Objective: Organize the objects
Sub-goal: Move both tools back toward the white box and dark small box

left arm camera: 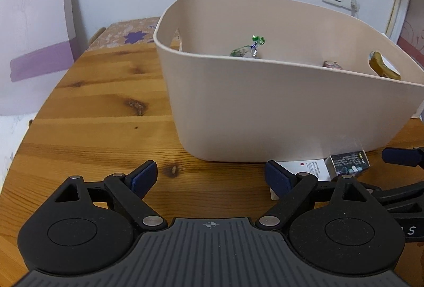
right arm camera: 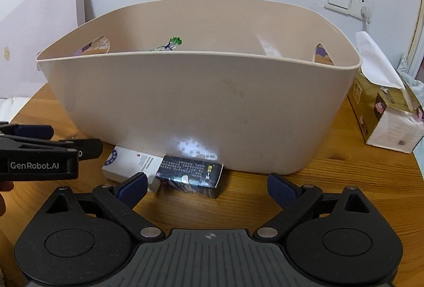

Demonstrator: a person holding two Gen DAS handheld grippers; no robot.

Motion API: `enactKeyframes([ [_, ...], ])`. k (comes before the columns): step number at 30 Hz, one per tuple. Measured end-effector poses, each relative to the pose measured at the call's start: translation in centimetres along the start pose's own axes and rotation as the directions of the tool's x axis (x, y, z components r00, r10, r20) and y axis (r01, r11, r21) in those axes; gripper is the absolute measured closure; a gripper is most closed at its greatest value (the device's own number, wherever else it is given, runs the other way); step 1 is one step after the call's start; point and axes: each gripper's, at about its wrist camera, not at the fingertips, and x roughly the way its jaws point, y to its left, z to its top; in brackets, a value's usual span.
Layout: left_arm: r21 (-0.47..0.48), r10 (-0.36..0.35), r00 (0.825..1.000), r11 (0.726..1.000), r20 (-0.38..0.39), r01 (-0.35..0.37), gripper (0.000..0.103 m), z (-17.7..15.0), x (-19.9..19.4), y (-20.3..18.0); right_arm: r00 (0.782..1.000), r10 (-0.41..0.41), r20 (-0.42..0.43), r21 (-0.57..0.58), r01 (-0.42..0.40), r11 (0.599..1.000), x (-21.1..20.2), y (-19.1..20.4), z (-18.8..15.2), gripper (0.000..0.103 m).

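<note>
Your left gripper [left arm camera: 210,178] sits spread wide, empty, low centre of the left wrist frame; your right gripper [right arm camera: 206,187] is spread wide too, empty. Just past the right one, mid-frame, a dark glossy printed box [right arm camera: 189,175] lies touching a white printed carton [right arm camera: 129,163] on the knotty wooden table [left arm camera: 100,106]. Behind both, the beige plastic tub [right arm camera: 198,106] fills the centre, a green-tipped foil wrapper [left arm camera: 247,48] inside. Gold-and-white tissue box [right arm camera: 384,117] at right edge.

The knotty pine wooden table [right arm camera: 331,167] carried a beige plastic bin [right arm camera: 198,106] — beside it a white box [right arm camera: 127,163], a dark glossy box [right arm camera: 190,174] and a gold tissue box [right arm camera: 381,117].
</note>
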Motion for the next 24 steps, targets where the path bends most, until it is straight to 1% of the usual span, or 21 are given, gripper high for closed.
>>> enactKeyframes([
  [4, 0.004, 0.008, 1.000, 1.000, 0.001, -0.008, 0.014, 0.1, 0.1, -0.2, 1.000, -0.005, -0.002, 0.025, 0.005, 1.000, 0.7, -0.5, 0.3, 0.008],
  [6, 0.011, 0.005, 1.000, 1.000, 0.002, -0.005, 0.014, 0.1, 0.1, -0.4, 1.000, -0.026, 0.004, 0.031, 0.026, 0.999, 0.5, -0.8, 0.2, 0.009],
  [8, 0.011, -0.007, 1.000, 1.000, 0.005, 0.007, 0.014, 0.1, -0.1, -0.6, 0.999, -0.050, 0.002, 0.036, 0.050, 0.998, 0.3, -1.4, 0.1, 0.010],
  [13, 0.002, -0.034, 0.999, 0.999, 0.002, 0.034, 0.014, 0.0, -0.3, -1.4, 0.998, -0.063, -0.003, 0.074, 0.064, 0.995, -0.4, -3.3, -0.6, 0.011],
  [17, -0.006, -0.081, 0.997, 0.997, -0.012, 0.081, 0.014, -0.1, -0.5, -2.4, 0.996, -0.084, -0.016, 0.062, 0.085, 0.994, -0.4, -4.1, -1.5, 0.011],
  [20, -0.006, -0.114, 0.993, 0.993, -0.016, 0.114, 0.014, -0.1, -0.7, -3.3, 0.996, -0.087, -0.004, 0.070, 0.087, 0.994, -0.7, -4.8, -2.0, 0.011],
  [24, 0.034, -0.114, 0.993, 0.993, -0.028, 0.115, 0.013, -0.3, -0.3, -5.1, 0.997, -0.071, 0.016, 0.100, 0.069, 0.993, -1.0, -5.4, -2.3, 0.010],
])
